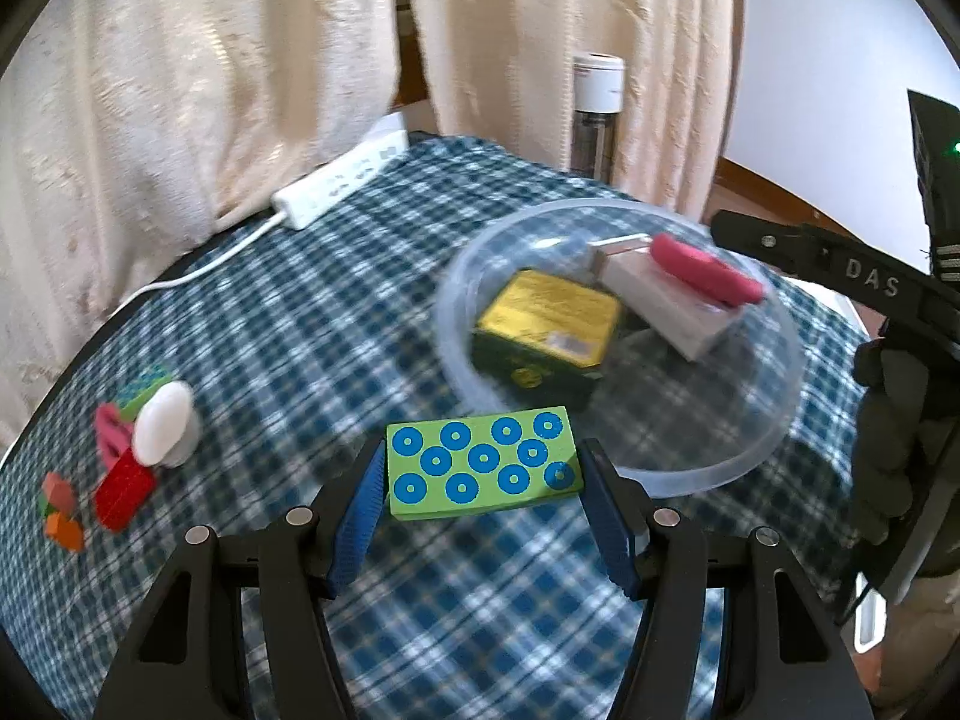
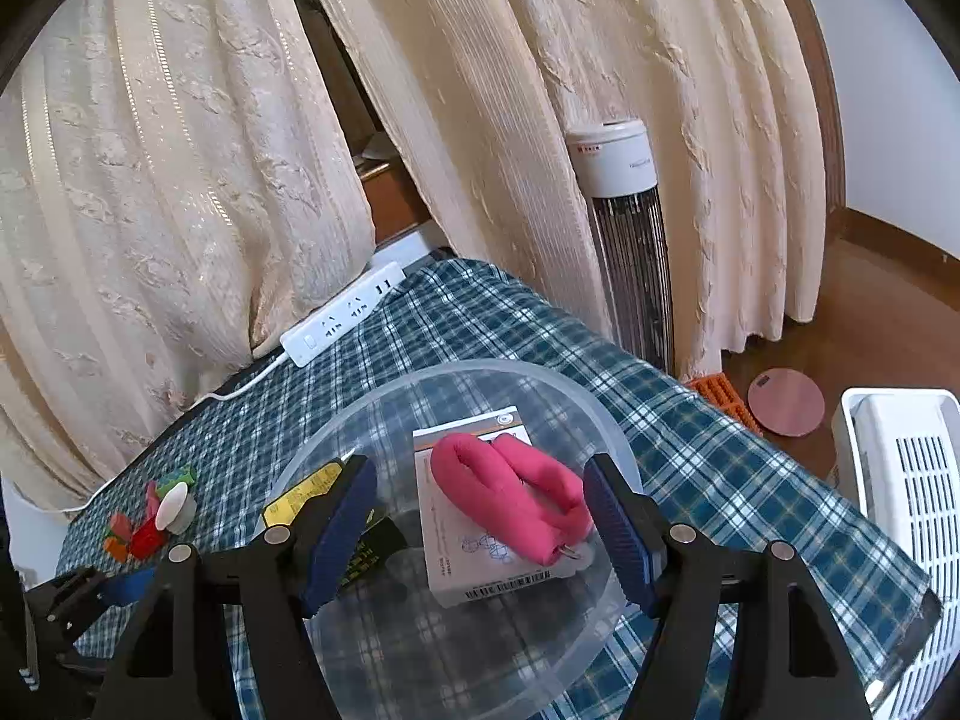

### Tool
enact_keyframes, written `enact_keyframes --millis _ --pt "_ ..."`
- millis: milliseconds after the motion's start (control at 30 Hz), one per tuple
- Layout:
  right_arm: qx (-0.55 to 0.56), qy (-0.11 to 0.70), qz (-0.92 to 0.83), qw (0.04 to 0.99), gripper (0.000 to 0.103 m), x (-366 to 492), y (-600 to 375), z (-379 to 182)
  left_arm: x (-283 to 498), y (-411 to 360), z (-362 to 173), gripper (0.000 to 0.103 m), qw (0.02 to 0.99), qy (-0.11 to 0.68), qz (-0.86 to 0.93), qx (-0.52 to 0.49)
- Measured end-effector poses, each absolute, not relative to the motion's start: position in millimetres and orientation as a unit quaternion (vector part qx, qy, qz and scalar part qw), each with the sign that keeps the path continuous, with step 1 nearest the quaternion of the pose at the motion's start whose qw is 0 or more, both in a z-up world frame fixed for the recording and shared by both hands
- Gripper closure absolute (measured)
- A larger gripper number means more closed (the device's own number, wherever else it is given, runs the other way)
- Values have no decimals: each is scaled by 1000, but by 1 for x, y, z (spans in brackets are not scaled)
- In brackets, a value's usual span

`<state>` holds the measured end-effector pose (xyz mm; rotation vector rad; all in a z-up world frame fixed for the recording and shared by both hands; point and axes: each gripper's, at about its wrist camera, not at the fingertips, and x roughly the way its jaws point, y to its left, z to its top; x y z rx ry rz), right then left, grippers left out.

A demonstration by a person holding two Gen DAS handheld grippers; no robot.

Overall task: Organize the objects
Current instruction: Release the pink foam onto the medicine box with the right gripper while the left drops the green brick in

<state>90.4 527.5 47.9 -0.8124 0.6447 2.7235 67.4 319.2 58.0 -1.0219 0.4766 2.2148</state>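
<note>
Left gripper (image 1: 483,483): clamped on green block (image 1: 483,470), carried above cloth beside bowl (image 1: 708,477), likely bound for it.
Right gripper (image 2: 480,516): jaws apart, empty, over bowl (image 2: 372,408); pink loop (image 2: 510,492) lies free on white box (image 2: 480,564).
Left view only: green block; yellow box top (image 1: 549,315).
Right view only: basket (image 2: 900,480), floor.
Leftovers: toy pile (image 1: 120,468) on cloth.

Black gripper (image 1: 483,492) frame, blue ribbed pads (image 1: 360,510) — silver screws

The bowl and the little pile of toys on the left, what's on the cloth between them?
Nothing: in the left wrist view only bare checked cloth lies between the bowl and the toys. The green block sits in the left claw, nearer the camera.
</note>
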Motion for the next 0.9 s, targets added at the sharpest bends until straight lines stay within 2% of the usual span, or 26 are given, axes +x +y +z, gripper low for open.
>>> enact_keyframes --millis 300,900 --pt "-274 242 922 124 28 96 545 42 74 360 51 39 369 185 814 -409" --pt "-274 243 924 111 28 93 548 40 41 385 31 39 330 214 831 -395"
